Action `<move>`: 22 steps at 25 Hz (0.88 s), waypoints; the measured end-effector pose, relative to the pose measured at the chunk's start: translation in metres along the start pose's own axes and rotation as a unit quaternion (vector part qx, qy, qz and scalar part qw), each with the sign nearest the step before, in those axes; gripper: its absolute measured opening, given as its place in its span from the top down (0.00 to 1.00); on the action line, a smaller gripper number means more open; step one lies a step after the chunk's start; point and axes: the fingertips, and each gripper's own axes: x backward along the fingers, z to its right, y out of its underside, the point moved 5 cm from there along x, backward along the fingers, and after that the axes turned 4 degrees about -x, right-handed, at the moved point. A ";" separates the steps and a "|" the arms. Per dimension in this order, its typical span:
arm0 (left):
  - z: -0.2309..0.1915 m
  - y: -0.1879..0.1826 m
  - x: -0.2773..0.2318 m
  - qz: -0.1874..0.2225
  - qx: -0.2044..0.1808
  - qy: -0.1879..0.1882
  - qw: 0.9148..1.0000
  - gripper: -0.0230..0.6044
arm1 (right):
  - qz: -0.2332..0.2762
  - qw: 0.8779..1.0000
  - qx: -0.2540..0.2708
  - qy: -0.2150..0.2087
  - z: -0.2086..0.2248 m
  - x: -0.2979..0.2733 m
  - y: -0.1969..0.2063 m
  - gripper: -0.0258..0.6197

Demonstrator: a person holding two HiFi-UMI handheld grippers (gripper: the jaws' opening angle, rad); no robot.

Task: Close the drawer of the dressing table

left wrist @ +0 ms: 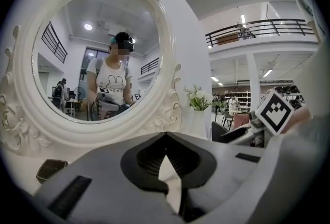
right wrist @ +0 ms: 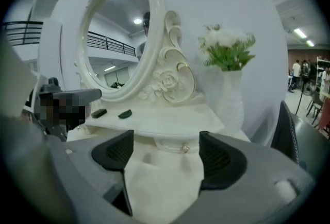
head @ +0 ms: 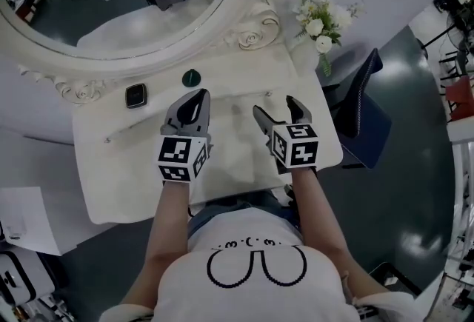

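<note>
The white dressing table (head: 244,165) fills the middle of the head view. Its small drawer front with a metal knob (right wrist: 184,148) sits under the raised shelf and looks flush with it. My right gripper (head: 275,107) hovers above the tabletop, a short way back from the knob. Its jaws stand wide open with nothing between them, as the right gripper view also shows (right wrist: 165,136). My left gripper (head: 197,98) hangs beside it on the left, pointing at the mirror (left wrist: 98,58). Its jaws meet at the tips (left wrist: 165,135) with nothing held.
On the shelf lie a dark green round piece (head: 192,77) and a dark square item (head: 135,95). A thin stick (head: 133,128) rests on the tabletop at the left. A white vase of flowers (head: 320,24) stands at the right corner, with a blue chair (head: 363,109) beyond the table's right edge.
</note>
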 end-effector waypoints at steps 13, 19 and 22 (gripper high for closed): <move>0.008 -0.073 0.031 0.097 -0.062 0.029 0.993 0.97 | 0.239 0.967 0.082 0.028 -0.033 0.120 -0.077 0.96; 0.003 -0.111 0.054 0.154 -0.092 0.054 0.982 0.97 | 0.303 0.942 0.118 0.079 -0.059 0.171 -0.107 0.96; -0.001 -0.124 0.062 0.174 -0.097 0.067 0.978 0.97 | 0.333 0.929 0.130 0.097 -0.074 0.196 -0.119 0.96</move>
